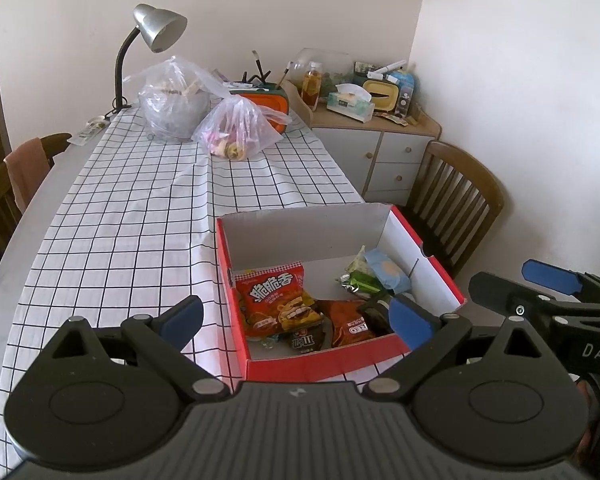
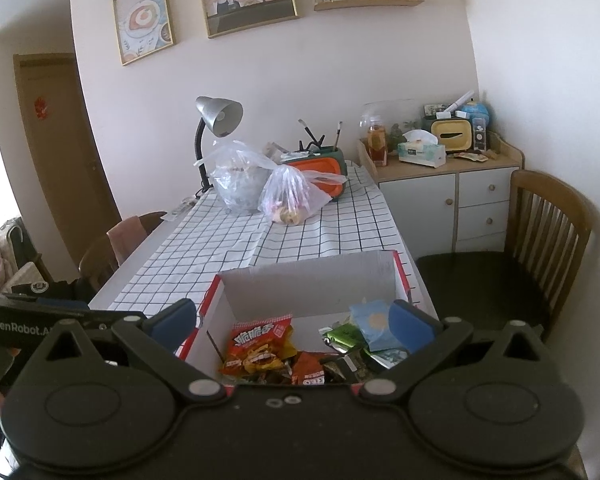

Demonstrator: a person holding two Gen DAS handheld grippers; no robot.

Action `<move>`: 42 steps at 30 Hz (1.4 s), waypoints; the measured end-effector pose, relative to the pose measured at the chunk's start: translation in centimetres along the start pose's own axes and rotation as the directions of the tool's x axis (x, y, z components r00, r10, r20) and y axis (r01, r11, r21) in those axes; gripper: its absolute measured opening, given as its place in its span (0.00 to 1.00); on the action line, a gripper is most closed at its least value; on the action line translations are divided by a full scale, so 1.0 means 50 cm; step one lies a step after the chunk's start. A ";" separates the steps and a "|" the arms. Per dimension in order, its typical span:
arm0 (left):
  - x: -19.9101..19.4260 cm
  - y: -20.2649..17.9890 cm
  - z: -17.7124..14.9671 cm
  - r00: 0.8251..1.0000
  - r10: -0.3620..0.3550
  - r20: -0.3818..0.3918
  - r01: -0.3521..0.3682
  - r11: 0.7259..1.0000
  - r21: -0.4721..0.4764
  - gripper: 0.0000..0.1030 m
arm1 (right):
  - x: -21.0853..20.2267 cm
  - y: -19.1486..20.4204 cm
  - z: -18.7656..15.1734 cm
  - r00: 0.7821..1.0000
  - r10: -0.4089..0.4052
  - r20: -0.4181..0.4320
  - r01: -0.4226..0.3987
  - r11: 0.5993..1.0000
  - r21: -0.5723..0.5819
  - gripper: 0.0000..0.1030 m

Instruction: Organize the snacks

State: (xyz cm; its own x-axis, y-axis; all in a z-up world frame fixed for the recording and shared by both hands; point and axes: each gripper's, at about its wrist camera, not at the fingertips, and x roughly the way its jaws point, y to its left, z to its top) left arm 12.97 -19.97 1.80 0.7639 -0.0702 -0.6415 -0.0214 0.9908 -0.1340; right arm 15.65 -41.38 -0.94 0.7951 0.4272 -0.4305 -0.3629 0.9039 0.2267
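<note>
Left chair (image 1: 28, 168): at the counter's far-left edge, a pinkish cloth draped over its back.
Counter (image 1: 112, 216): covered by a white cloth with a black grid.
Desk lamp (image 1: 156, 28): silver shade, black gooseneck, at the far-left end of the counter.
Plastic bags (image 1: 204, 108): two clear knotted bags, side by side near the lamp, contents unclear.
Orange container (image 1: 274, 106): behind the bags, partly hidden.
Left gripper (image 1: 296, 316): released, blue pads spread wide, empty; left pad over the cloth, right pad over the box's near-right corner.
Red box (image 1: 312, 366): open, white inside, at the near-right of the counter beside its right edge.
Red snack packet (image 1: 274, 300): lying in the box's near-left part, against the left wall.
Dark and orange-red packets (image 1: 336, 322): just beside it, along the near wall, overlapping.
Green packets (image 1: 360, 280): right of centre in the box.
Pale blue packet (image 1: 388, 272): leaning at the right wall, touching the green ones.
Right gripper (image 2: 292, 320): released, pads apart, holding nothing, poised above the near half of the box.
Cabinet (image 1: 384, 148): beyond the counter's far-right end, tissue box and small items on top.
Right chair (image 1: 456, 196): wooden, slatted, beside the box.
</note>
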 end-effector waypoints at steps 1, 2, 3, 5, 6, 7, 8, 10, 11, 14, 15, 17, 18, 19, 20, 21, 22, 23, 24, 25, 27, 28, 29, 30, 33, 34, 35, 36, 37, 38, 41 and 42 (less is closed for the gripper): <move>0.000 0.001 0.000 1.000 0.000 0.000 0.000 1.000 0.000 0.97 | 0.000 0.000 0.000 1.000 0.000 0.001 0.000 1.000 -0.002 1.00; 0.000 0.000 0.000 1.000 0.000 0.000 0.000 1.000 0.001 0.97 | 0.000 0.001 -0.001 1.000 0.000 0.001 0.000 1.000 -0.002 1.00; 0.000 -0.001 0.000 1.000 0.001 0.000 -0.001 1.000 0.000 0.97 | 0.001 0.002 -0.001 1.000 -0.001 0.002 0.001 1.000 -0.002 1.00; -0.001 0.000 0.000 1.000 0.002 0.003 -0.002 1.000 0.001 0.97 | 0.000 0.002 -0.001 1.000 -0.003 0.003 0.003 1.000 0.001 1.00; -0.002 0.000 0.001 1.000 0.001 0.003 -0.001 1.000 0.002 0.97 | 0.000 0.002 -0.002 1.000 -0.004 0.004 0.004 1.000 0.003 1.00; -0.002 0.000 0.001 1.000 0.001 0.003 -0.001 1.000 0.002 0.97 | 0.000 0.003 -0.002 1.000 -0.003 0.004 0.003 1.000 0.003 1.00; -0.002 0.001 0.001 1.000 0.001 0.004 -0.001 1.000 0.003 0.97 | -0.001 0.003 -0.002 1.000 -0.001 0.004 0.001 1.000 0.003 1.00; -0.002 0.000 0.001 1.000 -0.001 0.002 0.001 1.000 0.003 0.97 | -0.001 0.004 -0.002 1.000 0.000 0.001 0.000 1.000 0.001 1.00; -0.002 0.000 0.001 1.000 -0.001 0.001 0.001 1.000 0.003 0.97 | -0.001 0.005 -0.002 1.000 0.002 -0.001 -0.002 1.000 0.000 1.00; -0.001 -0.001 0.001 1.000 -0.001 0.001 0.001 1.000 0.004 0.97 | 0.000 0.006 -0.003 1.000 0.002 -0.004 -0.002 1.000 0.001 1.00; -0.001 -0.001 0.001 1.000 0.000 0.000 0.000 1.000 0.004 0.97 | 0.001 0.005 -0.003 1.000 0.001 -0.006 -0.001 1.000 0.004 1.00; 0.000 -0.002 0.001 1.000 0.001 -0.004 -0.001 1.000 0.006 0.97 | 0.001 0.005 -0.004 1.000 -0.002 -0.009 0.002 1.000 0.007 1.00; 0.000 -0.001 0.001 1.000 0.001 -0.005 -0.001 1.000 0.007 0.97 | 0.002 0.005 -0.005 1.000 -0.003 -0.010 0.003 1.000 0.008 1.00; 0.001 -0.002 0.001 1.000 0.002 -0.007 -0.002 1.000 0.008 0.97 | 0.002 0.005 -0.006 1.000 -0.004 -0.011 0.004 1.000 0.009 1.00; 0.001 -0.002 0.000 1.000 0.001 -0.009 -0.001 1.000 0.010 0.97 | 0.002 0.005 -0.006 1.000 -0.004 -0.012 0.005 1.000 0.010 1.00; 0.002 -0.001 0.000 1.000 0.000 -0.011 0.000 1.000 0.011 0.97 | 0.002 0.005 -0.006 1.000 -0.005 -0.013 0.005 1.000 0.011 1.00; 0.003 -0.002 0.000 1.000 -0.001 -0.014 0.001 1.000 0.012 0.97 | 0.002 0.005 -0.006 1.000 -0.004 -0.013 0.004 1.000 0.012 1.00; 0.004 -0.002 -0.001 1.000 -0.003 -0.016 0.003 1.000 0.012 0.97 | 0.002 0.006 -0.006 1.000 -0.003 -0.015 0.004 1.000 0.012 1.00; 0.004 -0.001 -0.002 1.000 -0.005 -0.018 0.005 1.000 0.013 0.97 | 0.002 0.005 -0.006 1.000 -0.003 -0.016 0.003 1.000 0.012 1.00; 0.004 -0.001 -0.003 1.000 -0.006 -0.019 0.006 1.000 0.013 0.97 | 0.003 0.004 -0.007 1.000 -0.003 -0.019 0.004 1.000 0.013 1.00; 0.006 -0.002 -0.003 1.000 -0.008 -0.022 0.009 1.000 0.015 0.97 | 0.004 0.004 -0.008 1.000 -0.003 -0.023 0.004 1.000 0.013 1.00; 0.007 -0.002 -0.003 1.000 -0.010 -0.023 0.010 1.000 0.015 0.97 | 0.005 0.003 -0.009 1.000 -0.004 -0.024 0.004 1.000 0.014 1.00; 0.008 -0.002 -0.003 1.000 -0.010 -0.026 0.011 1.000 0.016 0.97 | 0.005 0.002 -0.009 1.000 -0.005 -0.026 0.006 1.000 0.016 1.00; 0.009 -0.003 -0.003 1.000 -0.011 -0.027 0.012 1.000 0.017 0.97 | 0.006 0.002 -0.010 1.000 -0.006 -0.028 0.007 1.000 0.018 1.00; 0.011 -0.003 -0.004 0.999 -0.014 -0.032 0.015 1.000 0.018 0.97 | 0.005 -0.001 -0.014 0.999 -0.010 -0.032 0.011 1.000 0.022 1.00; 0.011 -0.003 -0.004 0.999 -0.014 -0.032 0.015 1.000 0.018 0.97 | 0.006 -0.002 -0.014 0.999 -0.011 -0.033 0.012 1.000 0.023 1.00; 0.012 -0.003 -0.005 0.999 -0.014 -0.033 0.015 1.000 0.019 0.97 | 0.007 -0.002 -0.015 0.999 -0.013 -0.035 0.014 1.000 0.024 1.00; 0.011 -0.003 -0.005 0.999 -0.014 -0.034 0.015 1.000 0.019 0.97 | 0.009 -0.002 -0.014 0.999 -0.015 -0.037 0.016 1.000 0.025 1.00; 0.012 -0.003 -0.005 0.999 -0.014 -0.035 0.015 1.000 0.018 0.97 | 0.011 -0.002 -0.014 0.999 -0.014 -0.040 0.015 1.000 0.026 1.00; 0.013 -0.002 -0.006 0.999 -0.011 -0.036 0.012 1.000 0.017 0.97 | 0.012 -0.002 -0.015 0.999 -0.015 -0.042 0.016 1.000 0.026 1.00; 0.016 0.001 -0.007 0.999 -0.006 -0.040 0.006 1.000 0.011 0.97 | 0.015 0.000 -0.018 0.999 -0.016 -0.050 0.017 0.999 0.028 1.00; 0.017 0.002 -0.008 0.999 -0.006 -0.042 0.007 1.000 0.010 0.97 | 0.016 0.000 -0.020 0.998 -0.015 -0.053 0.017 0.999 0.029 1.00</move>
